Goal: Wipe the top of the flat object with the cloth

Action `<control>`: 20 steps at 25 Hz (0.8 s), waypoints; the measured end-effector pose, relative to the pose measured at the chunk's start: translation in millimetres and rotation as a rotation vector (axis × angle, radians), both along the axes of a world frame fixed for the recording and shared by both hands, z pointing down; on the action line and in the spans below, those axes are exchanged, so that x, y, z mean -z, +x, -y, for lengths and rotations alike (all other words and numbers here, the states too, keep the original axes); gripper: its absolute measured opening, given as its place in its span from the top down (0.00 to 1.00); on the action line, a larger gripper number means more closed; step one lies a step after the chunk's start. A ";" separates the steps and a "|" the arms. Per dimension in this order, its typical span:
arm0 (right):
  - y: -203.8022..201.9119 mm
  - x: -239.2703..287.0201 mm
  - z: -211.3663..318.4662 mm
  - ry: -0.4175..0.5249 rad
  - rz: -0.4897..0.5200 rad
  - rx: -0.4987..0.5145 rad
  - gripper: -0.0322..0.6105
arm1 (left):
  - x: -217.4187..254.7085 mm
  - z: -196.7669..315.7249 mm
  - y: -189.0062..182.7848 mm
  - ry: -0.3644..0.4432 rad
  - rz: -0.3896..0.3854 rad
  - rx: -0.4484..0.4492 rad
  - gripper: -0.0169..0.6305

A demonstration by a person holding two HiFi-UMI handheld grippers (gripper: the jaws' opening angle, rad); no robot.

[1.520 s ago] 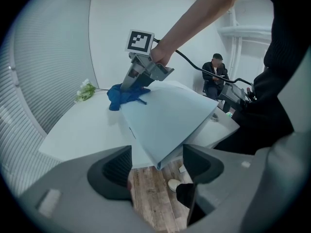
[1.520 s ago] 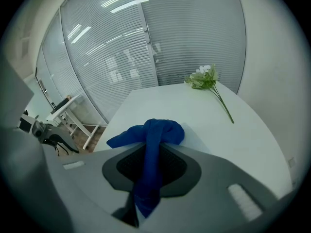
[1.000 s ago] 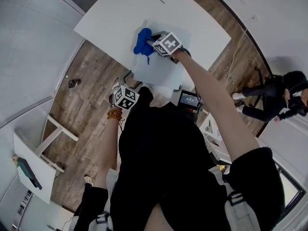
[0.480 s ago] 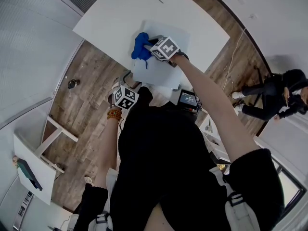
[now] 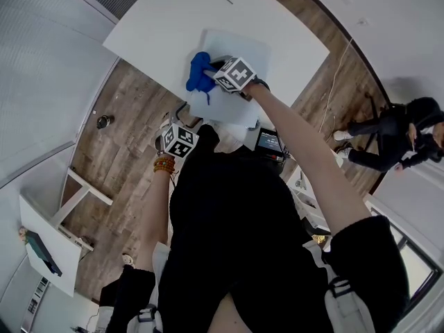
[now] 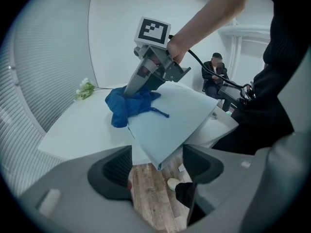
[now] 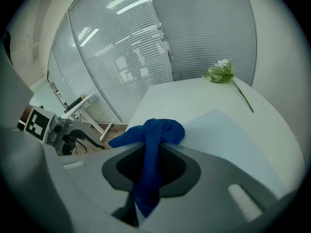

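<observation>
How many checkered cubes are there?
2. One cube sits on the right gripper, which grips the cloth; the other sits on the left gripper, nearer the person's body.

No legible text, brand, number or sign is present. The marker cube [image 5: 234, 74] on the right gripper [image 5: 210, 73] and the marker cube [image 5: 178, 140] on the left gripper [image 6: 155, 166] carry black-and-white square code patterns only, with no characters. A small screen [image 5: 269, 142], behind the right gripper on the person's side, shows content too small to read.

Left gripper [image 6: 155, 167] jaws apart; right gripper [image 7: 147, 174] jaws clamped.
</observation>
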State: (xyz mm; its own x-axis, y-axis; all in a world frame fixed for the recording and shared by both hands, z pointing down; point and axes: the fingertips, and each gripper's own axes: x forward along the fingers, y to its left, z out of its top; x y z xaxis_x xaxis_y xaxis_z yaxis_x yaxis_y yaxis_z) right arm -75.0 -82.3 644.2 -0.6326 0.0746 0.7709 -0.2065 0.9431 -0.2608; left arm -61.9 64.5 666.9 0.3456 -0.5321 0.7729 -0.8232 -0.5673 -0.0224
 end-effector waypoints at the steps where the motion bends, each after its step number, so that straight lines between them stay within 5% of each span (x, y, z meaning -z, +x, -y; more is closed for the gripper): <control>1: -0.4 0.6 -1.5 0.000 0.002 0.003 0.80 | 0.0 0.0 -0.3 0.000 -0.001 0.001 0.45; 20: -0.5 -2.7 -58.2 -0.081 0.014 0.101 0.80 | -4.5 1.2 -0.6 -0.005 -0.001 -0.002 0.45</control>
